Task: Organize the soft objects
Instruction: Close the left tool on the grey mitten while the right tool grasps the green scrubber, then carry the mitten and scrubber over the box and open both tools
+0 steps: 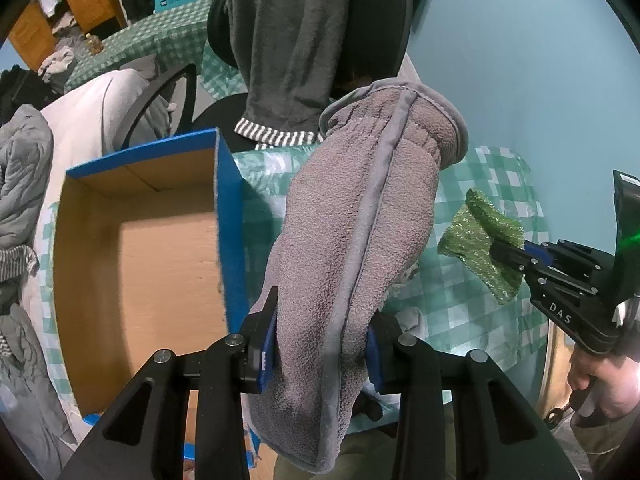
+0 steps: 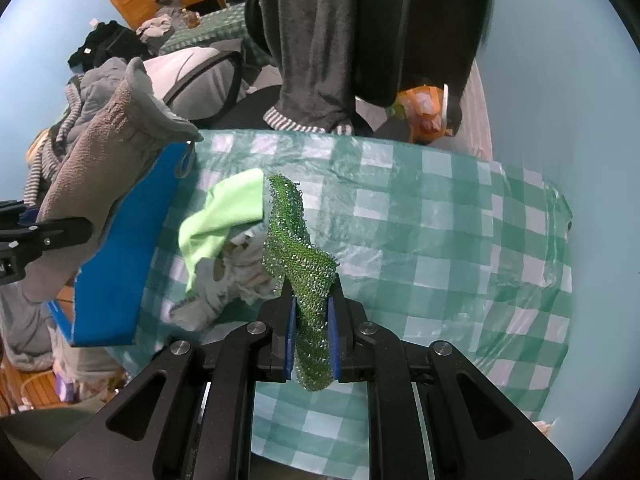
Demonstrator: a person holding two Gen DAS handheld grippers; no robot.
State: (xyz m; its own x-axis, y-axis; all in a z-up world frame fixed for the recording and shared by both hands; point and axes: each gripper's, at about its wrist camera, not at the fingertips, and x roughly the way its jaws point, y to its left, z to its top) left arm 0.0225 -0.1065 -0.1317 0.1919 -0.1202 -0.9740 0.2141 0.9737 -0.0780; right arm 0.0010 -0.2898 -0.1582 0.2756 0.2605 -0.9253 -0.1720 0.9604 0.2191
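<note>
My left gripper (image 1: 320, 344) is shut on a grey fleece mitten (image 1: 360, 216), which hangs in the air beside the open blue cardboard box (image 1: 230, 216). The mitten's cuff points up and away. In the right wrist view the same mitten (image 2: 100, 160) shows at the left, above the box's blue wall (image 2: 120, 264). My right gripper (image 2: 312, 320) is shut on a green sparkly mesh cloth (image 2: 298, 248), lifted over the checked tablecloth (image 2: 440, 240). From the left wrist view that right gripper (image 1: 498, 252) and its green cloth (image 1: 476, 240) sit at the right. A light green cloth (image 2: 224, 216) lies on a pale crumpled rag (image 2: 224, 284).
A chair draped with a dark grey garment (image 1: 288, 40) stands behind the table. Grey clothing (image 1: 20, 184) is piled left of the box. An orange bag (image 2: 424, 116) rests at the table's far edge. A hand (image 1: 600, 384) grips the right tool's handle.
</note>
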